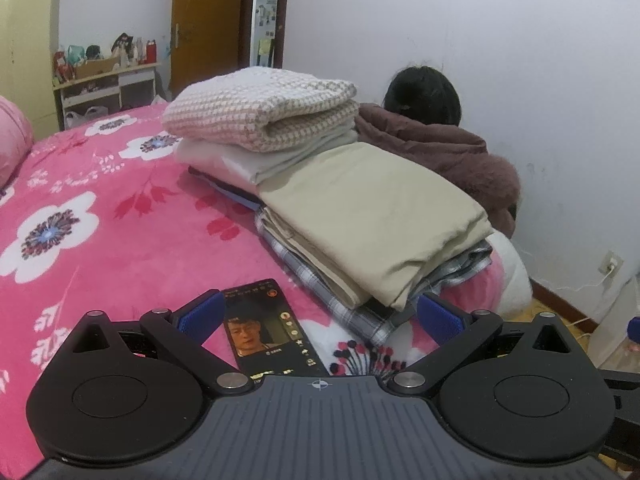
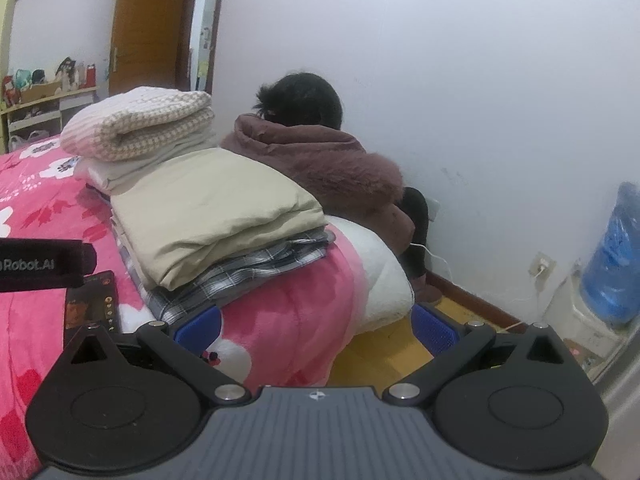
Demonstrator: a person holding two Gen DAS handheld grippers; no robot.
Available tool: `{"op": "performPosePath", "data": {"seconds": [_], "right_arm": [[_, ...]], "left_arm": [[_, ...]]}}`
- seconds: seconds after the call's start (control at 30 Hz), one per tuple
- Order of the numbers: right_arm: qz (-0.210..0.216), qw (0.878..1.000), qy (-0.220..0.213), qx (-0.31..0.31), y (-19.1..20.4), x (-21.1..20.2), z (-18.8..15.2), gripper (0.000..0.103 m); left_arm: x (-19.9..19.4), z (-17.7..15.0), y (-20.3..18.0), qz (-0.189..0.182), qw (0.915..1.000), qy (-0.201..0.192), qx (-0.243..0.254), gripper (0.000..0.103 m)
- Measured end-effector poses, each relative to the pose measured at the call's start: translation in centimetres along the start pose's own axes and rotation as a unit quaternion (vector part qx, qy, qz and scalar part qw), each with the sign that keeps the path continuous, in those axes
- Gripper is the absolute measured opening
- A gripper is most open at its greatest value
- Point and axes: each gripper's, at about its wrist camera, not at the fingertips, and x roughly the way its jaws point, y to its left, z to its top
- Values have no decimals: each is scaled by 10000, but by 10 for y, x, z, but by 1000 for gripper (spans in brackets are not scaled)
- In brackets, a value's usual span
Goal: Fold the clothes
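A stack of folded clothes lies on the pink floral bed (image 1: 80, 208). A beige folded garment (image 1: 372, 216) rests on a grey plaid one (image 1: 320, 280) near the bed's corner. Behind them a pink-and-cream knitted piece (image 1: 264, 116) tops a pale folded pile (image 1: 248, 164). My left gripper (image 1: 318, 314) hovers open just short of the stack, nothing between its blue pads (image 1: 202, 314). My right gripper (image 2: 316, 326) is open over the bed's corner, below the beige garment (image 2: 208, 208) and the plaid one (image 2: 240, 272). The knitted piece (image 2: 140, 124) sits further back.
A lit phone (image 1: 272, 328) lies on the bed between my left fingers. A person in a brown fur-trimmed coat (image 1: 440, 148) sits on the floor beside the bed against the white wall. A shelf with toys (image 1: 104, 76) and a door stand at the back. A blue water bottle (image 2: 612, 256) stands right.
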Motion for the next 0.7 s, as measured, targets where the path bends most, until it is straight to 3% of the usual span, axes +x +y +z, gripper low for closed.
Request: {"op": "performPosePath", "data": {"seconds": [0.7], "right_arm": [[62,9999,109,49,-3,1,-3,103]], "left_arm": [[4,-6,-7,22,9996,144,229,103]]}}
